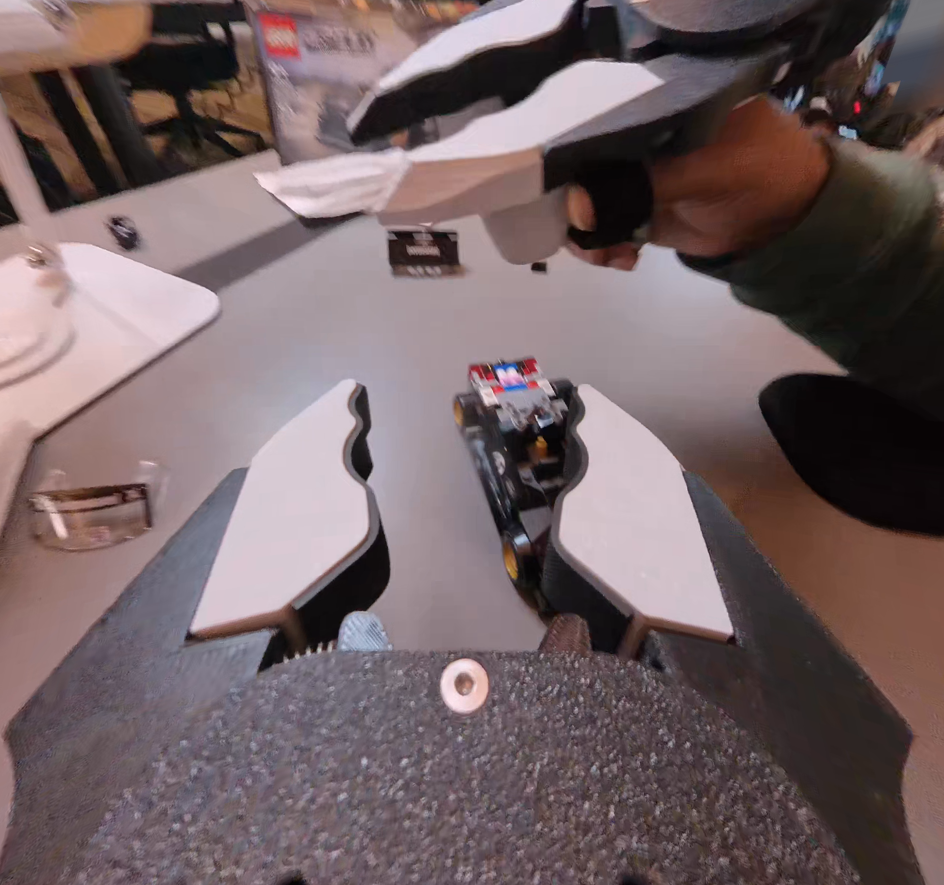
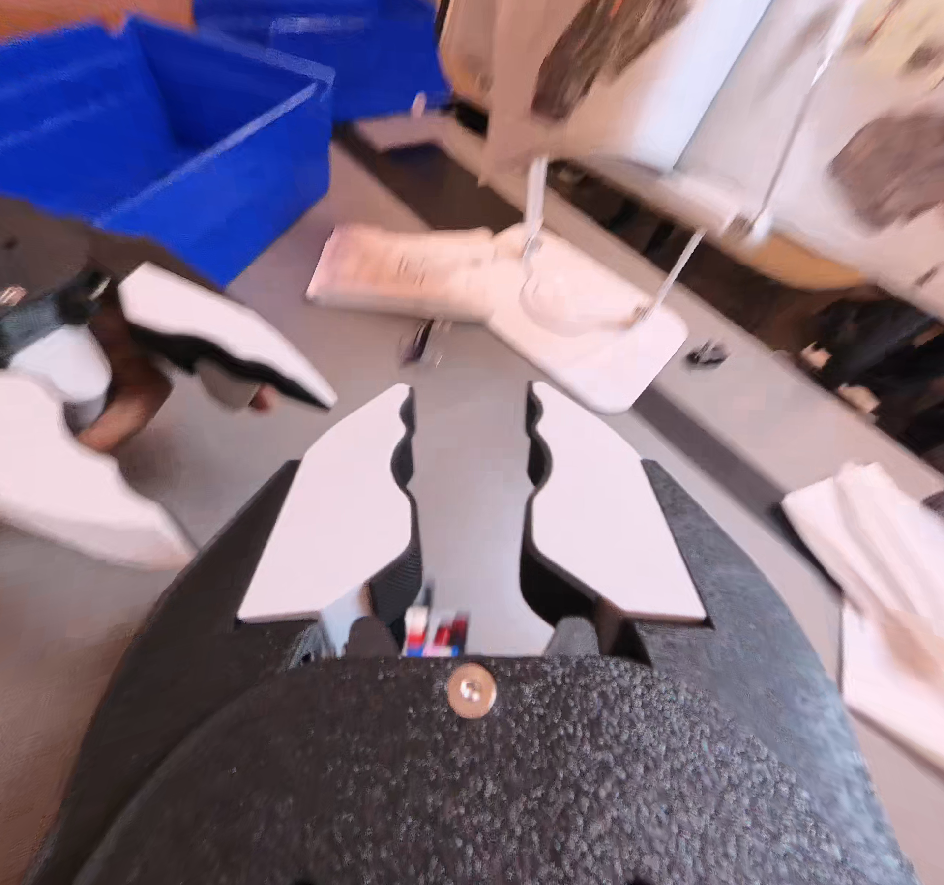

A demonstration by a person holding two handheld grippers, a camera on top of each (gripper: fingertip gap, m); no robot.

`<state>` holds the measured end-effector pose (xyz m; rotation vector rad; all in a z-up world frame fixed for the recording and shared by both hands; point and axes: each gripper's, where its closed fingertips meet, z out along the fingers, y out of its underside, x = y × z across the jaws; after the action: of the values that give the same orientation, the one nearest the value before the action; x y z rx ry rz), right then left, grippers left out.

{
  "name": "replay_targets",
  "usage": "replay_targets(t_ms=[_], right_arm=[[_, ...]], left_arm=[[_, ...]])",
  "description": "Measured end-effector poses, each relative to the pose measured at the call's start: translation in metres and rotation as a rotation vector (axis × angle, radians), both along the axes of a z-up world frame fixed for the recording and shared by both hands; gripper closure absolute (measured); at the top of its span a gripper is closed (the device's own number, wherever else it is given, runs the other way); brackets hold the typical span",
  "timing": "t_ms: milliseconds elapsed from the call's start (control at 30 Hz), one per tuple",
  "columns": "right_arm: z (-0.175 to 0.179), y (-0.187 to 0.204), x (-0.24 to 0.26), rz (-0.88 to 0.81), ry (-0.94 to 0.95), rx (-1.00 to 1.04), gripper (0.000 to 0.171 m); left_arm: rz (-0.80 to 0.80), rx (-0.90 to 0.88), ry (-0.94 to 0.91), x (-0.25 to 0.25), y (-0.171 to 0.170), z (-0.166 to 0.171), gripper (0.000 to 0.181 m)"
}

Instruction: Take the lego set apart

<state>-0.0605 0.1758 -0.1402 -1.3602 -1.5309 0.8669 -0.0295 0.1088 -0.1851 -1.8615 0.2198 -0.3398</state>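
The small black brick-built racing car with a red-and-white rear wing was seen on the grey desk, touching the inner face of the left gripper's right finger; its jaws were spread wide, gripping nothing; the right gripper, raised farther off, was held narrower and empty.

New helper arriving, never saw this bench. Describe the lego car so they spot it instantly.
On the grey table, look just inside the right finger of the open left gripper. The lego car sits there: a small black racer with gold wheel hubs and a red, white and blue rear wing, the only built model on the table.
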Motion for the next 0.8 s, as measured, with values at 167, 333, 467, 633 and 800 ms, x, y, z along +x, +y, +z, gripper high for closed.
replay_targets(t_ms=[167, 333, 467, 633, 800], right_arm=[[0.063, 0.043, -0.094, -0.163, 0.204, 0.186, 0.096], [0.07, 0.079, -0.142, -0.24, 0.219, 0.281, 0.115], [0.078, 0.103, -0.13, -0.253, 0.299, 0.209, 0.163], [0.07, 0.127, -0.117, -0.258, 0.329, -0.003, 0.164], [0.068, 0.133, -0.117, -0.224, 0.355, -0.095, 0.164]], left_arm=[[0.095, 0.107, -0.013, -0.03, 0.0, 0.035, 0.114], [0.206, 0.13, 0.089, -0.08, -0.001, 0.068, 0.111], [0.271, 0.121, 0.004, -0.126, 0.006, 0.09, 0.112], [0.336, 0.065, 0.001, -0.173, 0.038, 0.09, 0.107], [0.307, -0.007, -0.042, -0.187, 0.088, 0.079, 0.107]])
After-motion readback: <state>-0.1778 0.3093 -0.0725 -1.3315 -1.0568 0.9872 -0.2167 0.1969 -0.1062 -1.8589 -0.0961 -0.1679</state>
